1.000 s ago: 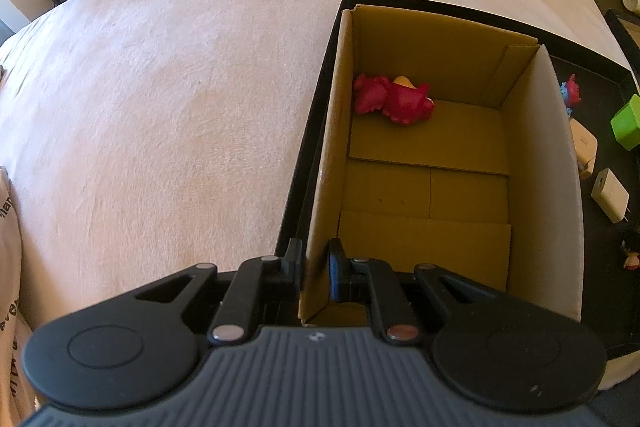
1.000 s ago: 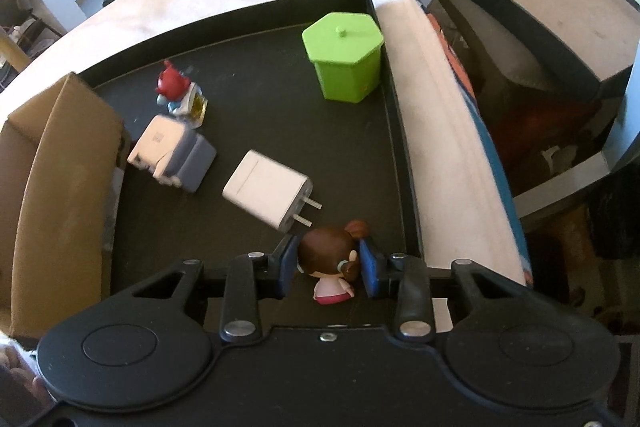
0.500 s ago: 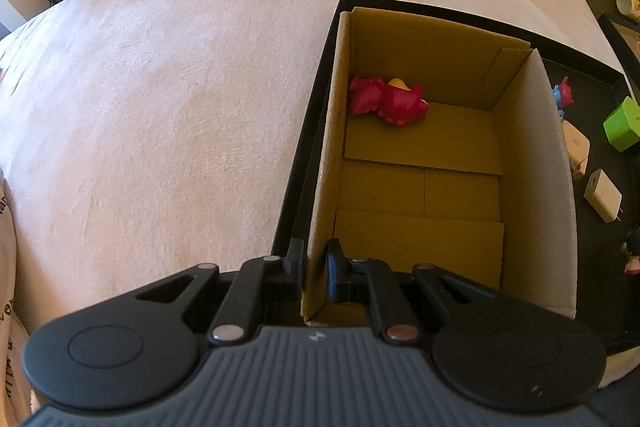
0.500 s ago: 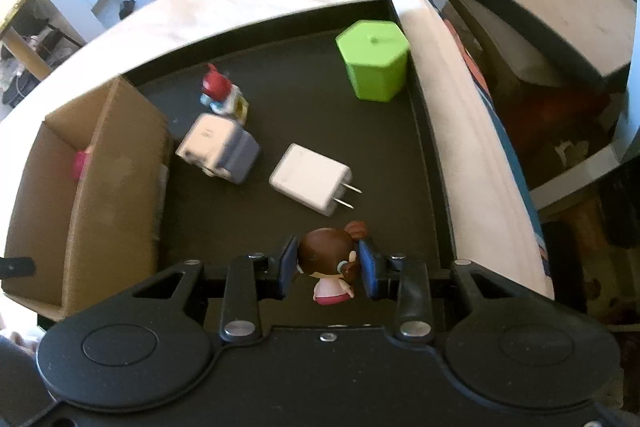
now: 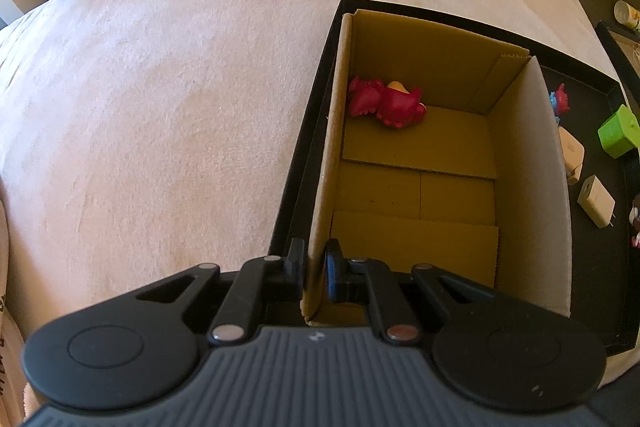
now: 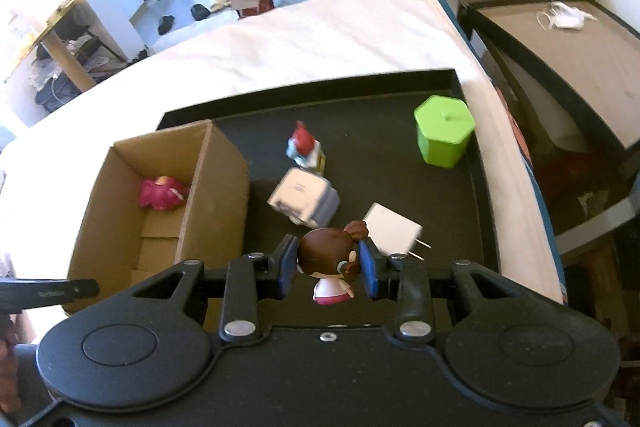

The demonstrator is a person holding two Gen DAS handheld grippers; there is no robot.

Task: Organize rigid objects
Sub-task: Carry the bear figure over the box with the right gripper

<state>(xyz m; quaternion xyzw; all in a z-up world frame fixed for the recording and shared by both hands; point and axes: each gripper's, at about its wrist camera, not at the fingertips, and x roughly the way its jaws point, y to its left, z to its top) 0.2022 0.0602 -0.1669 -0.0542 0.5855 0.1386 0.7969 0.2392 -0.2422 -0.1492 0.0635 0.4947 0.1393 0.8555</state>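
An open cardboard box (image 5: 528, 187) stands in a black tray (image 5: 304, 147) on a bed. My left gripper (image 5: 316, 269) is shut on the box's near left wall. A pink toy (image 5: 384, 101) lies at the box's far end and also shows in the right wrist view (image 6: 160, 193). My right gripper (image 6: 328, 267) is shut on a brown-haired doll figurine (image 6: 328, 259) and holds it above the tray (image 6: 400, 99), right of the box (image 6: 212, 195).
On the tray lie a white charger (image 6: 392, 229), a white-and-grey adapter (image 6: 304, 199), a small red-and-blue figure (image 6: 304, 147) and a green hexagonal container (image 6: 444, 135). A dark side table (image 6: 560, 43) stands right of the bed. The pale bedcover (image 5: 160, 107) spreads left.
My right gripper has risen and swung left with the doll, bringing the cardboard box into its view. My left gripper keeps its hold on the box wall.
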